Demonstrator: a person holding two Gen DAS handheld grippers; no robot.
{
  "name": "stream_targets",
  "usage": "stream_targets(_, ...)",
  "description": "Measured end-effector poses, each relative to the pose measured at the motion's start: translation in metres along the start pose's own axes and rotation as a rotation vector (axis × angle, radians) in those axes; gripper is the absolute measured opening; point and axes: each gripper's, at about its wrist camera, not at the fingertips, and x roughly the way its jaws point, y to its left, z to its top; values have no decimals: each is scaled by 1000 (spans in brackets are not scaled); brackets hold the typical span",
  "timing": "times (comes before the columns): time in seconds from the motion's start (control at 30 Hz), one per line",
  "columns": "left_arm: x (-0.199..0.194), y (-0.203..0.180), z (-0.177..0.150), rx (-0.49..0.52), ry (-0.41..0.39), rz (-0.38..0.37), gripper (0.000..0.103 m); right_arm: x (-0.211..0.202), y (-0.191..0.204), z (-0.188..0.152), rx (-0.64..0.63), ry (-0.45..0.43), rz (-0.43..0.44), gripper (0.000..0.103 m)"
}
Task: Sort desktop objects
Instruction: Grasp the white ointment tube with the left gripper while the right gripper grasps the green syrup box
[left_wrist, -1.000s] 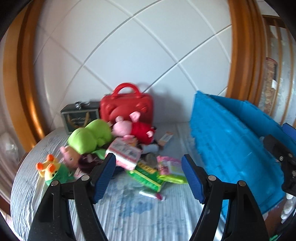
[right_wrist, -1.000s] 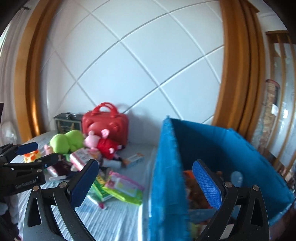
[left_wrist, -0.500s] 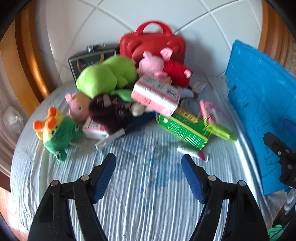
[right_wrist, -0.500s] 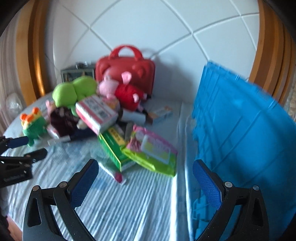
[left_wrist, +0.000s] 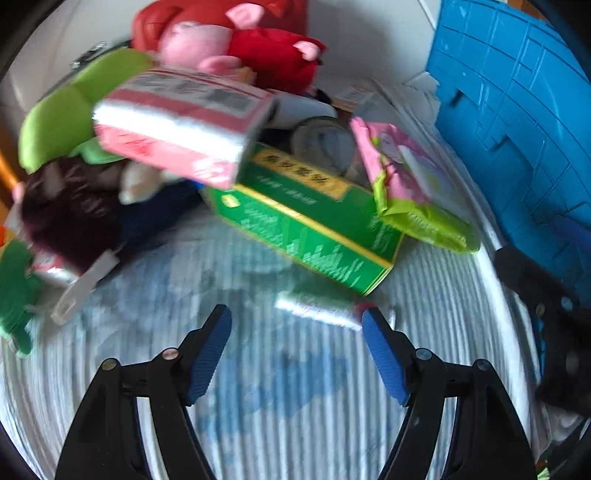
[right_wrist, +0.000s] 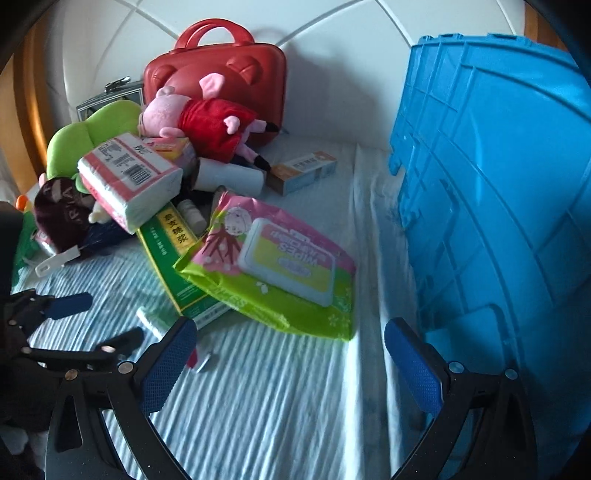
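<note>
A pile of objects lies on a striped cloth. My left gripper (left_wrist: 296, 320) is open and empty, low over the cloth just before a small white tube with a red cap (left_wrist: 320, 309). Behind the tube lie a green box (left_wrist: 306, 225), a pink-and-white tissue pack (left_wrist: 177, 122) and a pink-and-green wipes pack (left_wrist: 410, 184). My right gripper (right_wrist: 290, 328) is open and empty, near the front edge of the wipes pack (right_wrist: 280, 262). The left gripper (right_wrist: 96, 336) shows at the left of the right wrist view, around the tube (right_wrist: 155, 325).
A tall blue crate (right_wrist: 498, 192) stands to the right (left_wrist: 517, 110). A red case (right_wrist: 218, 70), a pink pig plush (right_wrist: 207, 118), a green plush (right_wrist: 92, 136), a dark plush (right_wrist: 62, 218), a small box (right_wrist: 303, 171) and a white roll (right_wrist: 229, 177) crowd the back left.
Both grippers have dropped and moved forward toward the pile. The left now sits close to the white tube; the right has turned from the crate to the wipes pack.
</note>
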Motion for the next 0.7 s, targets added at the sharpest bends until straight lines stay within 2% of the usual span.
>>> stream_targets(0.1,24,-8,4,21,39,-18,73,12,2,4,-8,15,-17,103)
stream_targets(0.17,39,-10,4,64,59,54,74,22,-1,5,6,34,-15,103)
stream_targets(0.2,41,-6,3,74,54,57,75,27,-1,5,14,47,-15,103)
stream_targets(0.3,36,19,2,61,43,117,75,43,-2,4,41,76,-12,103)
stream_targets(0.4,30,57,2,34,34,209,75,63,-4,8,67,102,-76,85)
stream_targets(0.5,23,92,4,-13,47,288,75,74,0,11,33,121,-74,86)
stream_targets(0.57,14,106,2,-59,42,277,75,68,5,9,1,99,-91,88)
stream_targets(0.6,9,109,0,-82,39,259,75,66,6,8,-11,93,-92,93)
stream_targets(0.7,-3,97,-7,-105,35,199,75,61,6,-2,-24,99,-89,95)
